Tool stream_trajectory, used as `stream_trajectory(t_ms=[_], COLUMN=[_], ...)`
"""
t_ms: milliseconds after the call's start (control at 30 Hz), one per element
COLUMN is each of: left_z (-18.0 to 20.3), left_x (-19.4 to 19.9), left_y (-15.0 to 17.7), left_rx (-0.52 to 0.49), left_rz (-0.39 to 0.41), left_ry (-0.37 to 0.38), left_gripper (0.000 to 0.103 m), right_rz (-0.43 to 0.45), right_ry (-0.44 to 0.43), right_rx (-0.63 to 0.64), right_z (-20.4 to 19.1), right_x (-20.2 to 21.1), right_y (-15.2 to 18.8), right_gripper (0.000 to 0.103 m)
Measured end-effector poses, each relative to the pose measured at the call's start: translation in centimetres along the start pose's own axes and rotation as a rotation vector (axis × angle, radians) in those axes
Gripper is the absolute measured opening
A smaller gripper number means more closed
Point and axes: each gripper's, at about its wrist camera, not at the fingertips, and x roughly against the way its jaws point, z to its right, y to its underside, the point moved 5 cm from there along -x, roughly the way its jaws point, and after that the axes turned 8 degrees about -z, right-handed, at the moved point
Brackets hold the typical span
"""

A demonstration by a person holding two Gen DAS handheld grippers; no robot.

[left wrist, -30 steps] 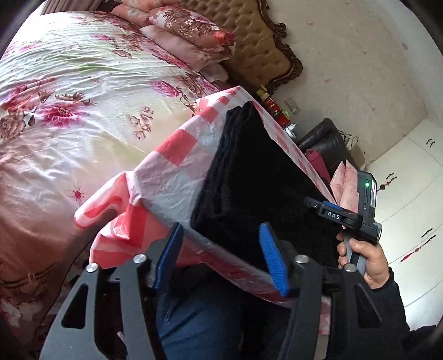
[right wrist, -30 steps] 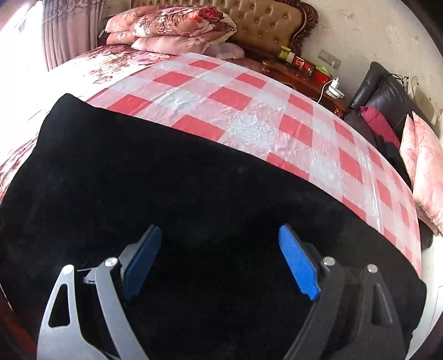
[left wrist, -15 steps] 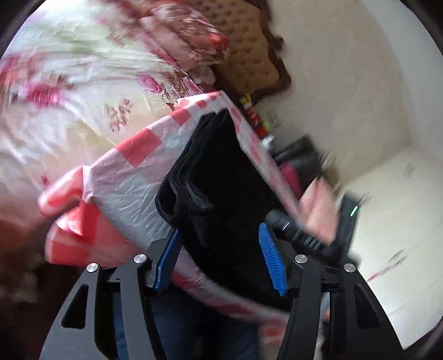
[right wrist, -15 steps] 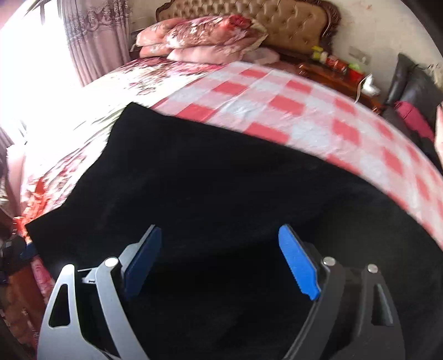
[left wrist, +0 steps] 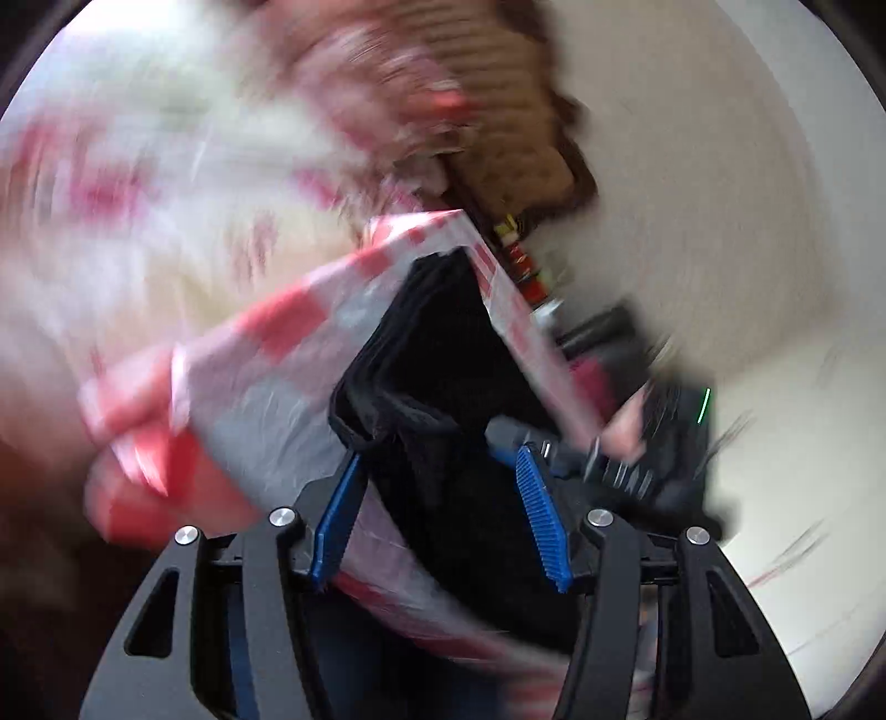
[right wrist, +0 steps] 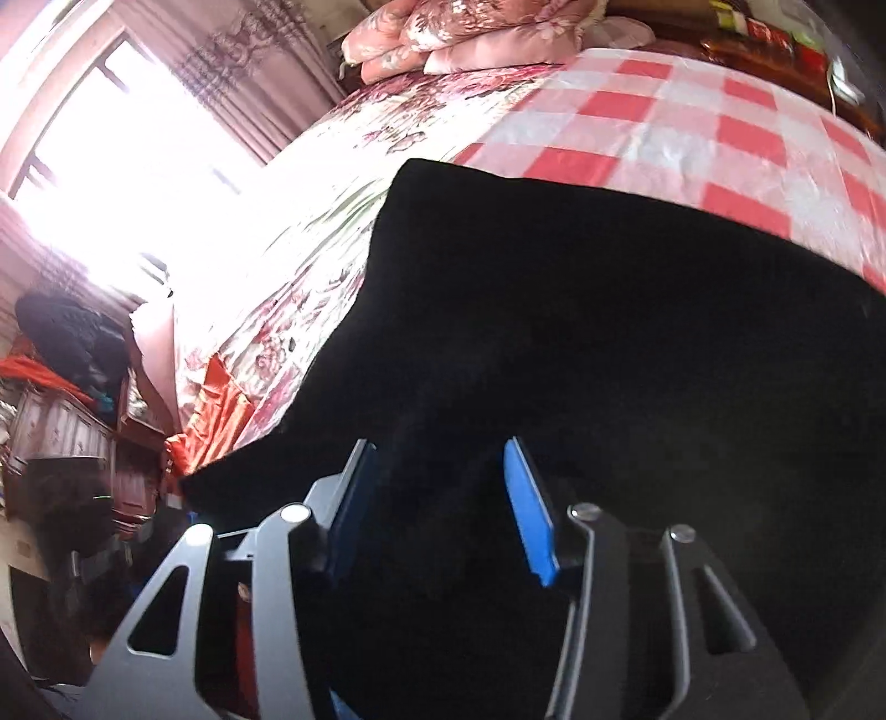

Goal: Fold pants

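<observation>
Item: pants [right wrist: 609,343] — black, folded into a thick slab, lying on the checked cloth [right wrist: 692,116] that covers the near part of the bed [right wrist: 310,221]. In my left view the same pants [left wrist: 443,354] show as a dark stack with layered edges at the near end, one corner bunched and raised off the cloth [left wrist: 266,399].

Left gripper [left wrist: 437,520] — blue pads parted, the bunched corner of the pants between them. The view is badly blurred; I cannot tell whether the pads press the fabric or merely flank it.

Right gripper [right wrist: 443,504] — pointing steeply down at the near edge of the pants, jaws closing, black fabric filling the gap between the pads. I cannot tell whether they have bitten yet. This gripper [left wrist: 653,443] also shows in my left view, at the far side of the slab, smeared by motion.

Surroundings: pillows [right wrist: 459,27] stacked at the head of the bed; bright window [right wrist: 111,144] with curtain; floral sheet beside the cloth.
</observation>
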Motion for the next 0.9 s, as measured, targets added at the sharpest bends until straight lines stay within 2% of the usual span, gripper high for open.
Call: stream_trajectory(t_ms=[67,200,367,433,467,567,600,633,667,733,800,833,867,900], left_z=[0.6,-2.3,-3.8,-3.8,-3.9,-4.4,-4.4,-4.4,-4.4,-3.6,-1.1,-0.2,1.7,3.0], left_x=[-0.4,-0.5,0.2,-0.5,-1.0,-1.8,-1.9,-2.0,-2.0,-1.8,-1.2,-1.0,-0.6,-0.4], left_y=[0.5,0.5,0.3,0.0,0.0,0.1,0.1,0.1,0.1,-0.1,-0.4,-0.4,-0.6,-0.7], left_rx=[-0.046,0.108,0.135,0.175,0.221,0.324,0.330,0.327,0.304,0.212,0.053,0.005,-0.088,-0.139], left_rz=[-0.014,-0.040,-0.039,-0.059,-0.076,-0.088,-0.087,-0.085,-0.080,-0.069,-0.040,-0.027,0.003,0.019], left_ry=[-0.042,-0.005,-0.014,0.048,0.115,0.193,0.182,0.159,0.098,-0.007,-0.100,-0.123,-0.155,-0.163], left_gripper=[0.053,0.053,0.051,0.051,0.051,0.049,0.046,0.031,0.013,0.010,0.009,0.009,0.008,0.008], right_rz=[-0.011,-0.014,-0.012,-0.011,-0.011,-0.020,-0.023,-0.030,-0.036,-0.035,-0.023,-0.021,-0.022,-0.027], right_ry=[0.003,0.062,0.059,0.054,0.051,0.046,0.044,0.030,0.014,-0.013,-0.049,-0.079,-0.098,-0.121], right_rx=[0.008,0.060,0.065,0.061,0.056,0.044,0.037,0.020,0.004,-0.031,-0.046,-0.058,-0.071,-0.091], right_z=[-0.5,-1.5,-1.4,-1.3,-1.2,-0.8,-0.7,-0.6,-0.5,-0.6,-0.8,-1.0,-1.1,-1.1], right_x=[-0.3,-0.5,-0.4,-0.4,-0.4,-0.5,-0.4,-0.4,-0.3,0.1,1.0,1.5,1.9,2.5], right_y=[-0.3,-0.2,-0.4,-0.4,-0.4,-0.7,-0.7,-0.9,-1.0,-1.7,-2.6,-3.2,-3.6,-4.1], right_gripper=[0.046,0.046,0.046,0.046,0.046,0.046,0.047,0.051,0.054,0.064,0.073,0.076,0.077,0.077])
